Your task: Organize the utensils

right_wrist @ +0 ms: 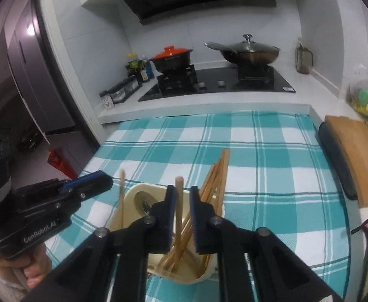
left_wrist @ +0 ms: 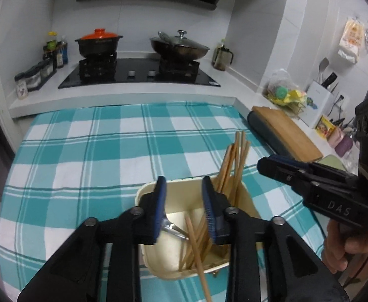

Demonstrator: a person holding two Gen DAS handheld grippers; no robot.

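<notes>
A cream utensil holder [left_wrist: 168, 256] stands on the teal checked cloth, also in the right wrist view [right_wrist: 138, 191]. Several wooden chopsticks [left_wrist: 236, 163] lean in its right compartment; a metal utensil [left_wrist: 173, 227] lies in the left one. My left gripper [left_wrist: 184, 183] is open above the holder with nothing between its fingers. My right gripper [right_wrist: 182, 191] is open over the holder, with one chopstick [right_wrist: 178, 201] standing upright between its fingers, not clamped. Another chopstick [right_wrist: 121, 196] leans at the holder's left edge. Each gripper shows in the other's view [left_wrist: 309, 176] [right_wrist: 58, 196].
The checked cloth [left_wrist: 83, 156] covers the table. Behind it is a counter with a stove, an orange-lidded pot [left_wrist: 99, 44] and a lidded wok [left_wrist: 180, 46]. A wooden cutting board [left_wrist: 287, 130] and a knife block [left_wrist: 322, 98] are at the right. A fridge [right_wrist: 32, 75] is on the left.
</notes>
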